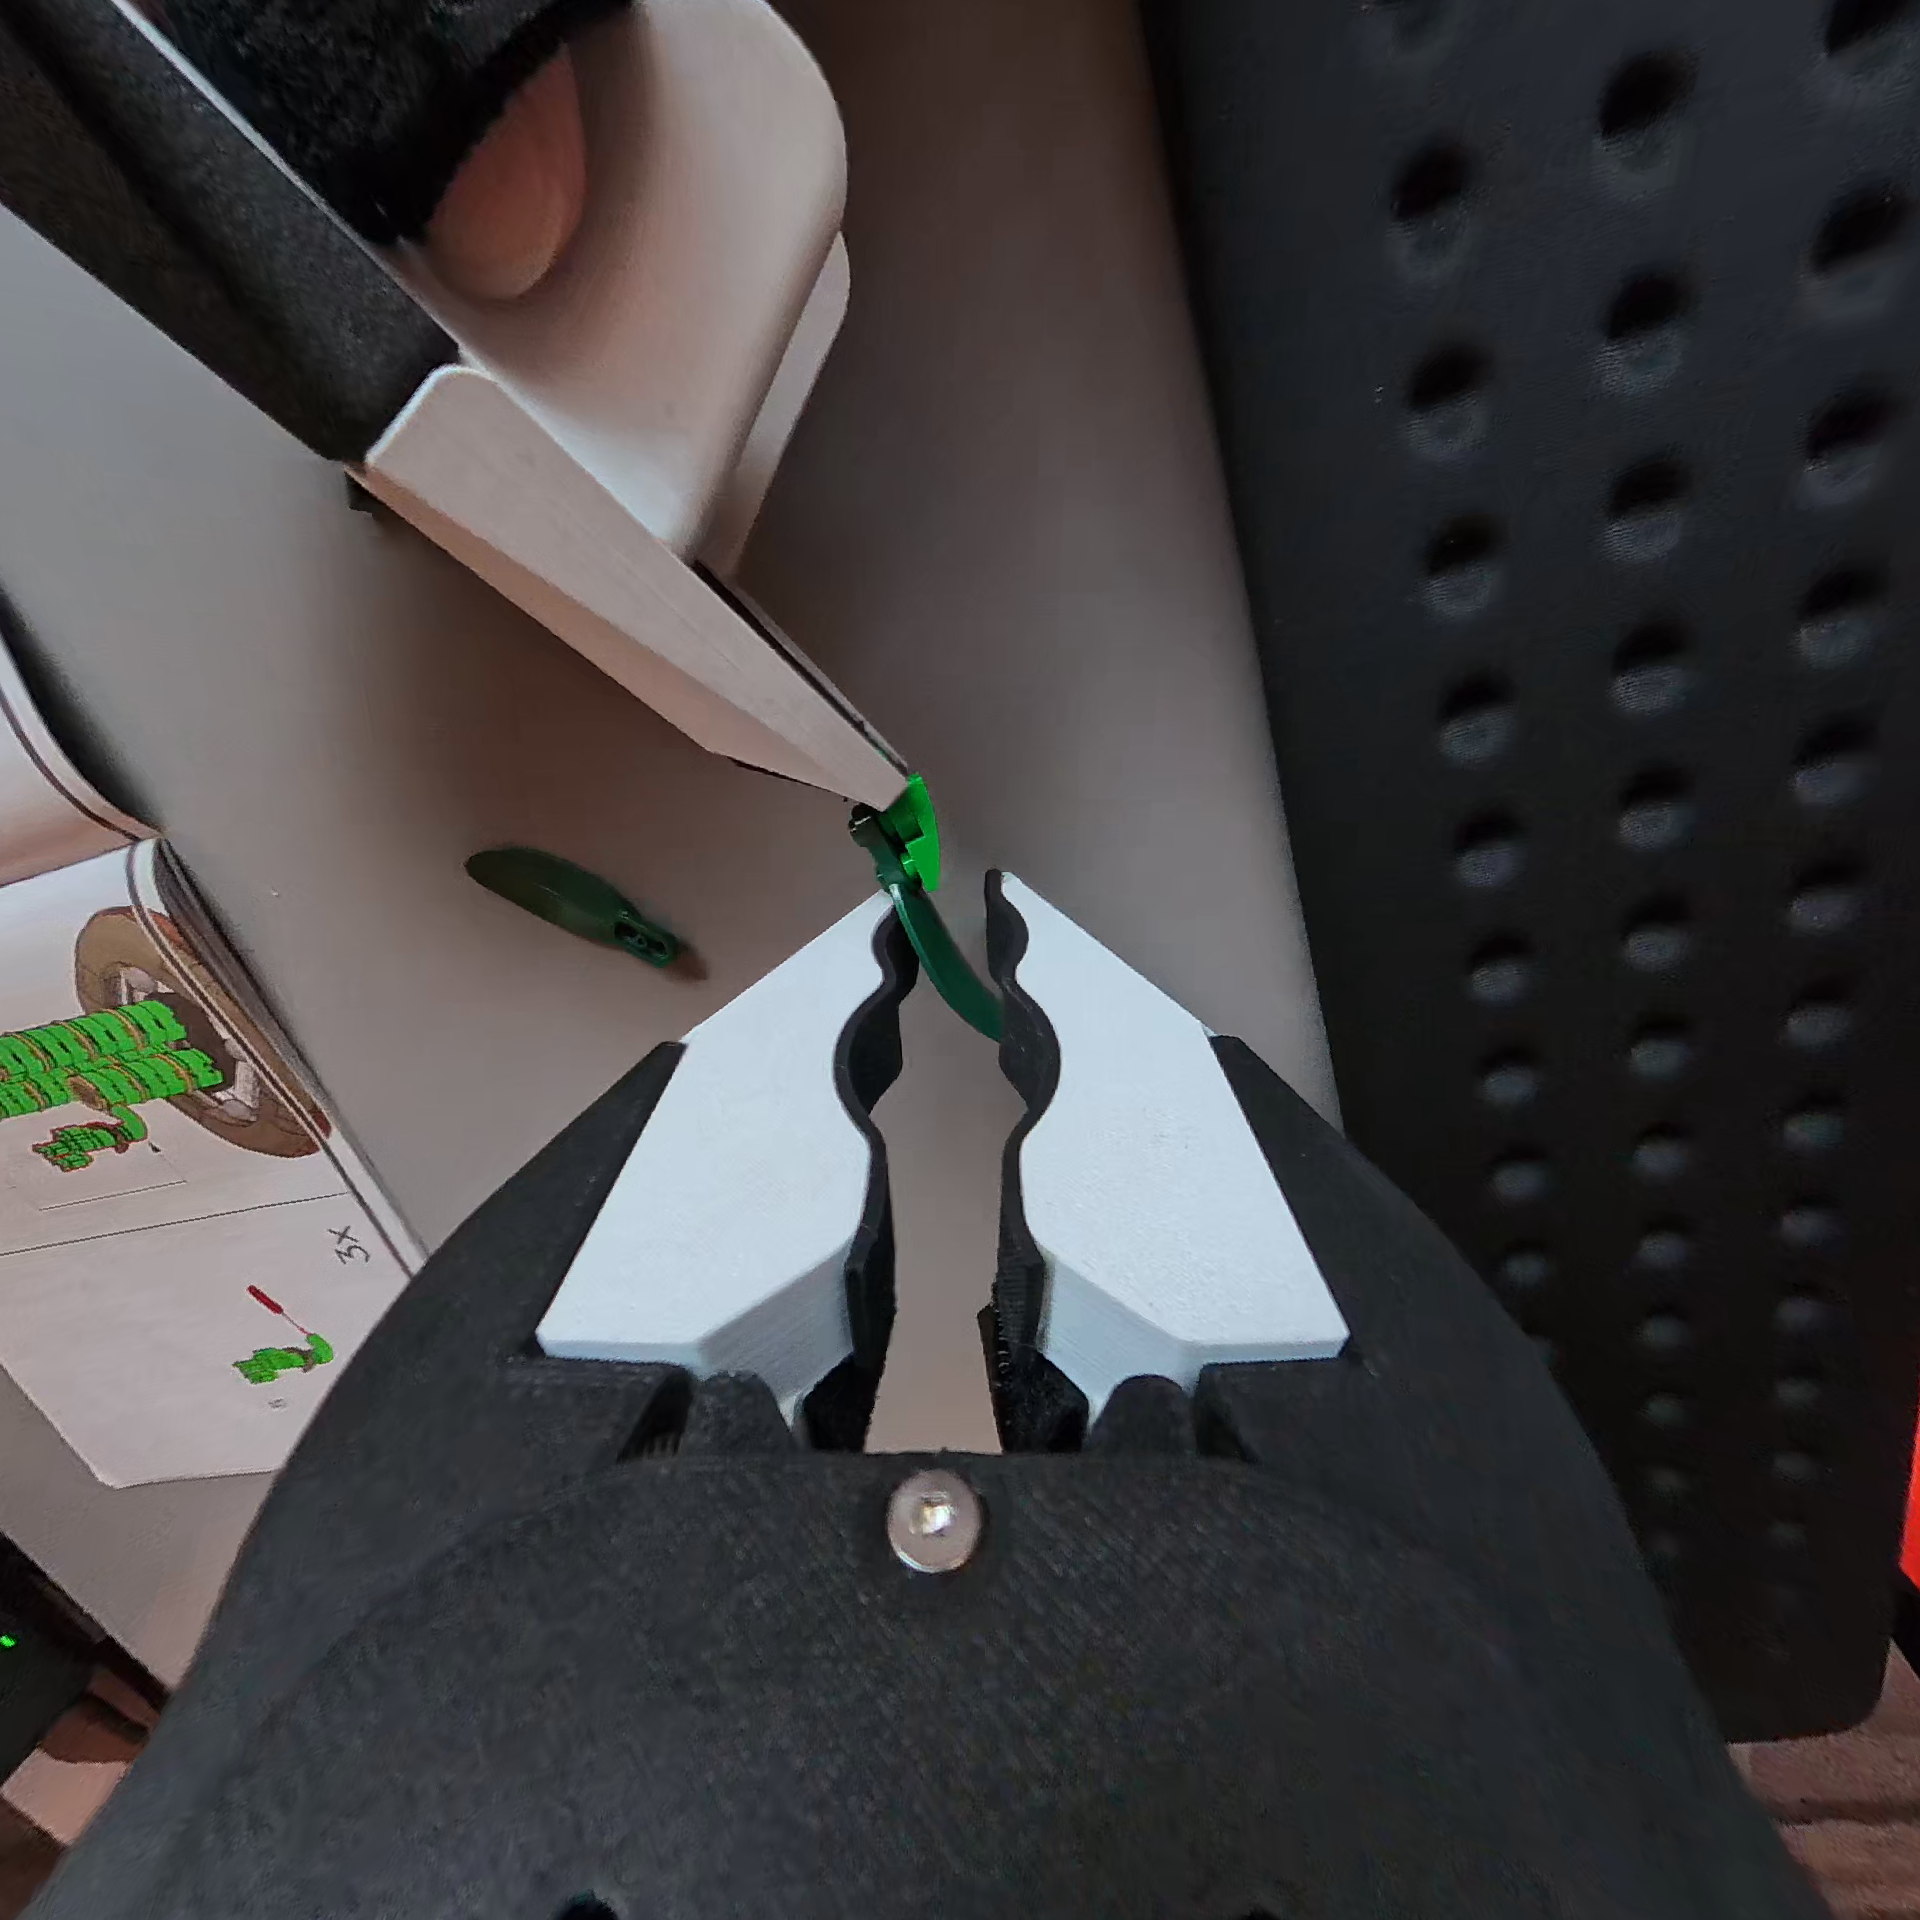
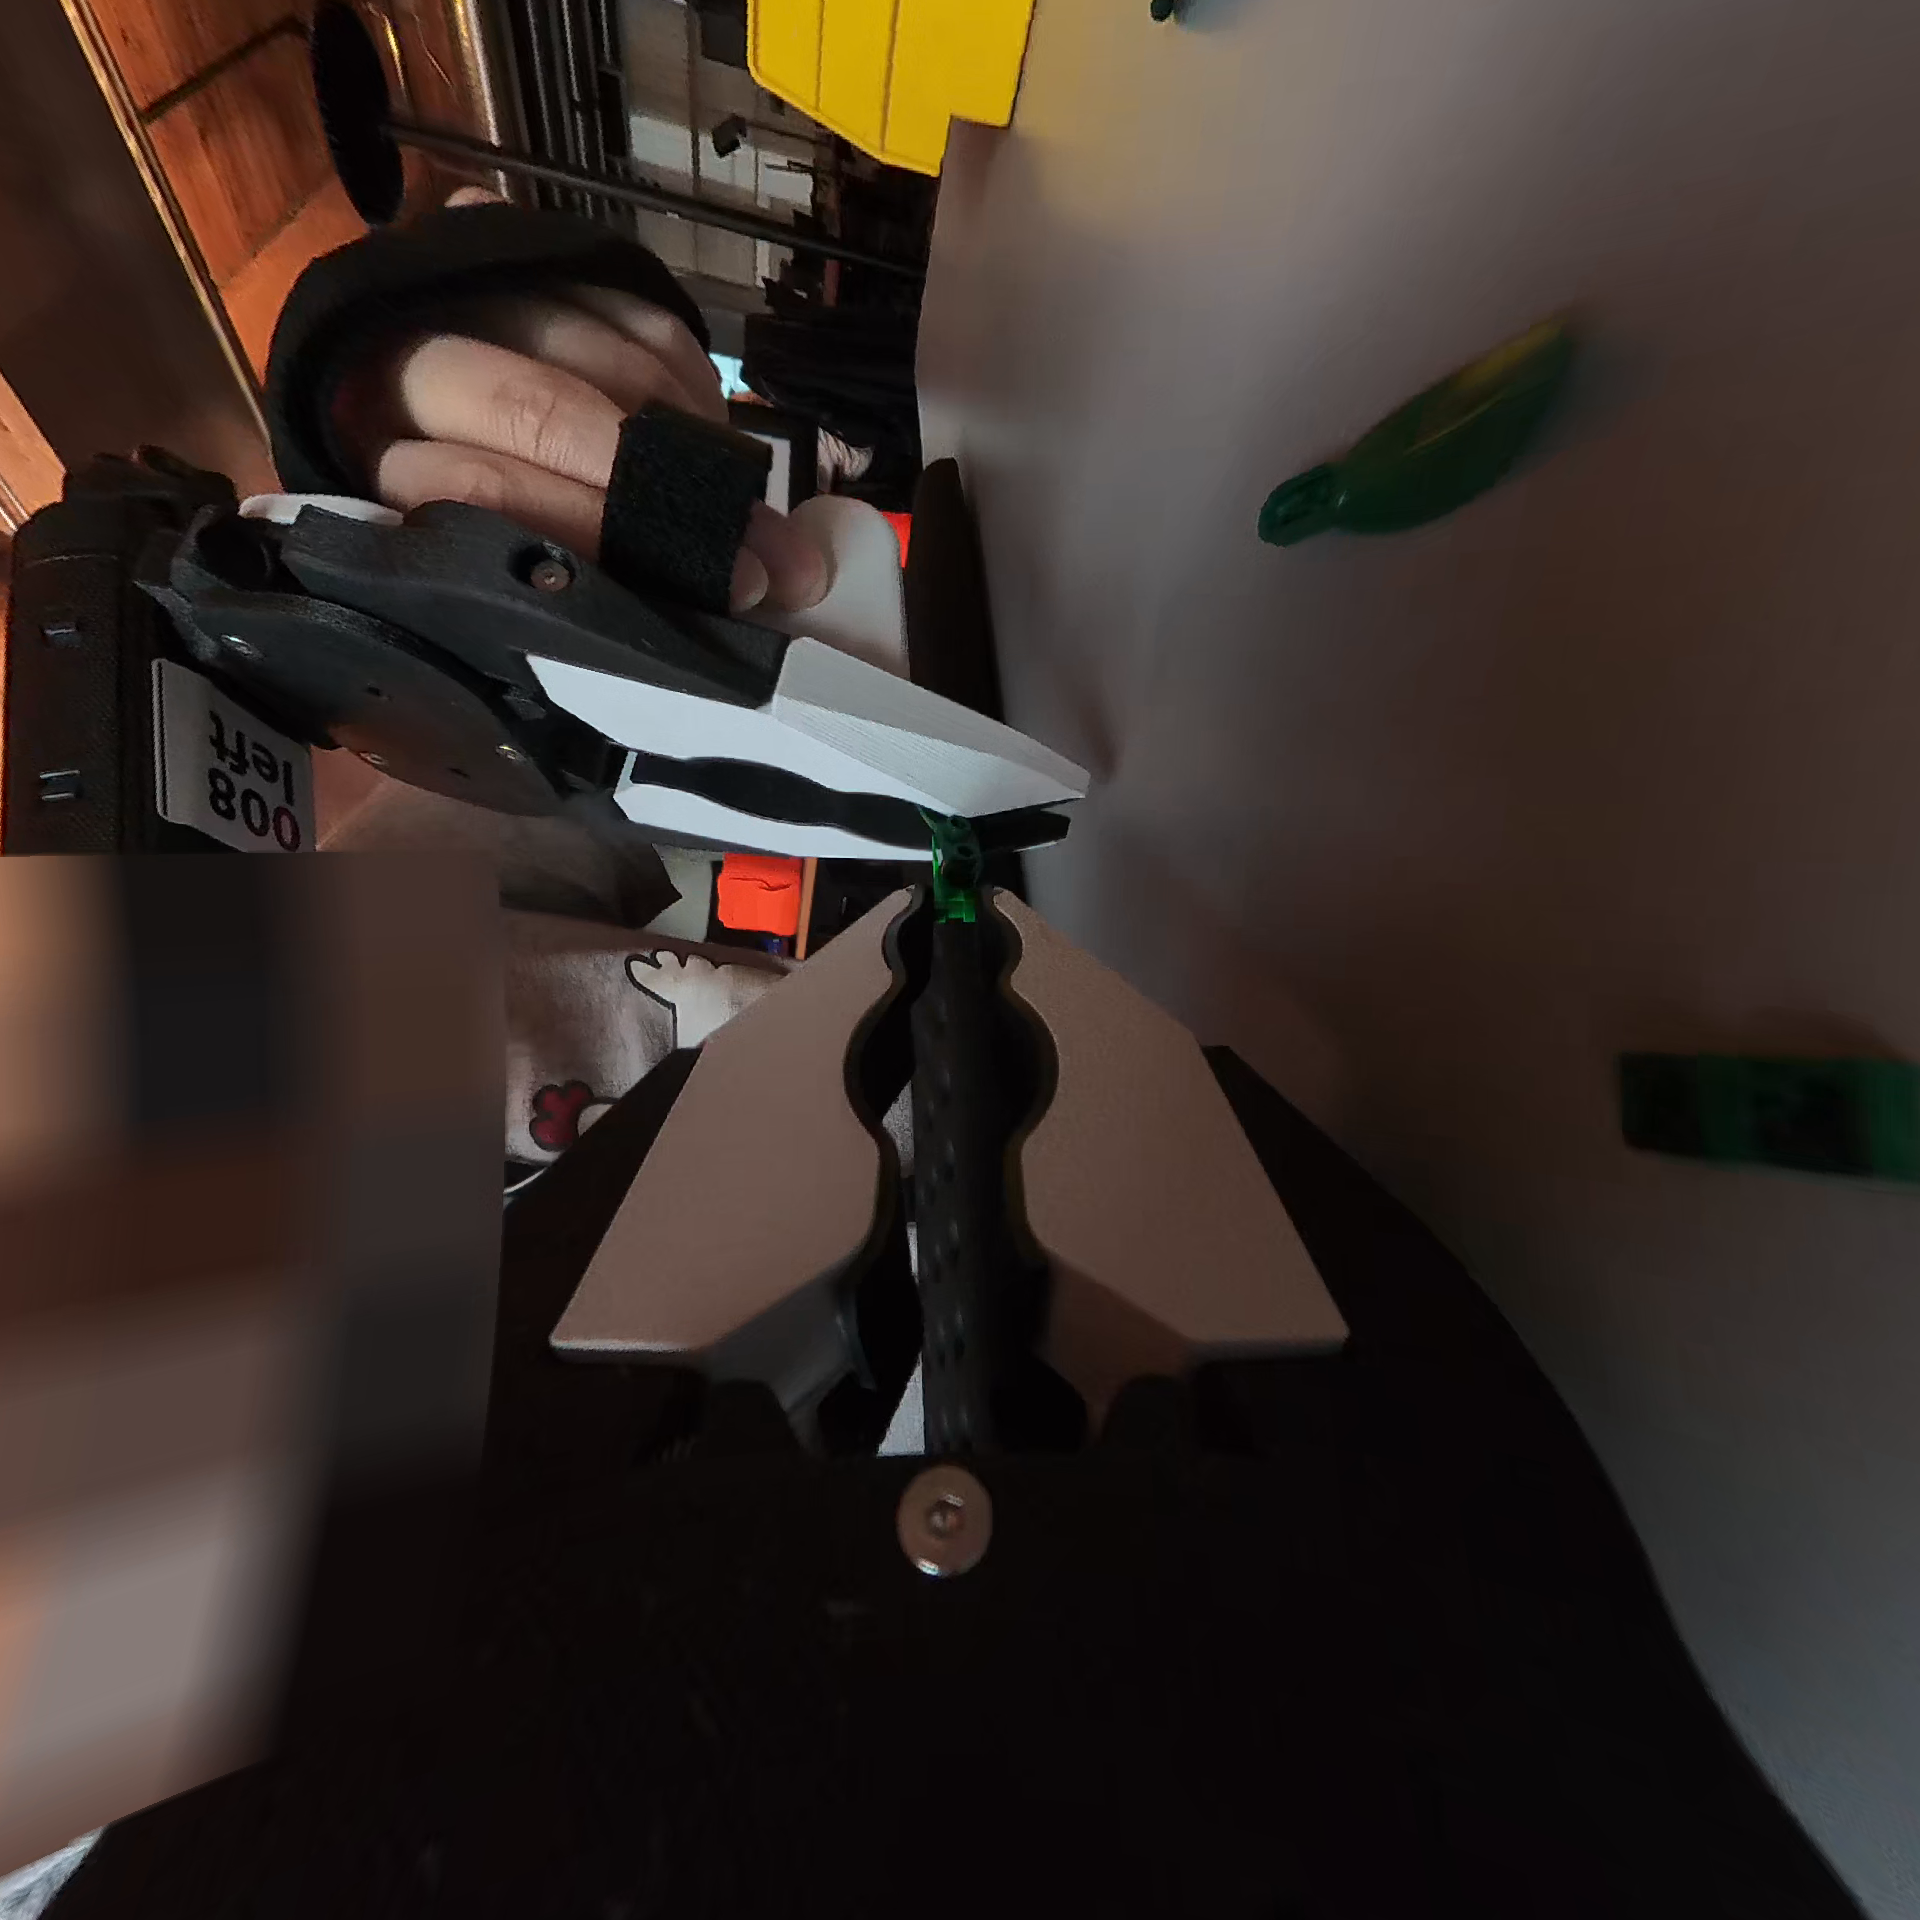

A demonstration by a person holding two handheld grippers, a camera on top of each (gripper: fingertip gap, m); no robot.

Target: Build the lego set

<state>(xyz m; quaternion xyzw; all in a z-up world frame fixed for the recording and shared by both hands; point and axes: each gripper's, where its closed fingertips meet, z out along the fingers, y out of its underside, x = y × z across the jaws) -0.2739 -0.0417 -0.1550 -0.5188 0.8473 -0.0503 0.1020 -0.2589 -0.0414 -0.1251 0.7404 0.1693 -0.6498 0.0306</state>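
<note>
Midway, I judge: my left claw [image 1: 945,914] grips a leaf [image 1: 951,982], my right [image 2: 951,904] pinches its bright green clip [image 2: 954,896]; another leaf [image 1: 577,906] waits.

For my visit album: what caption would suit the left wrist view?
Left gripper pinching a dark green leaf piece joined to a bright green piece held by the right gripper.

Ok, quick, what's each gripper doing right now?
Left gripper: shut on the dark green leaf piece, pinched at the fingertips.
Right gripper: shut on the bright green lego piece, tip to tip with the left.
</note>
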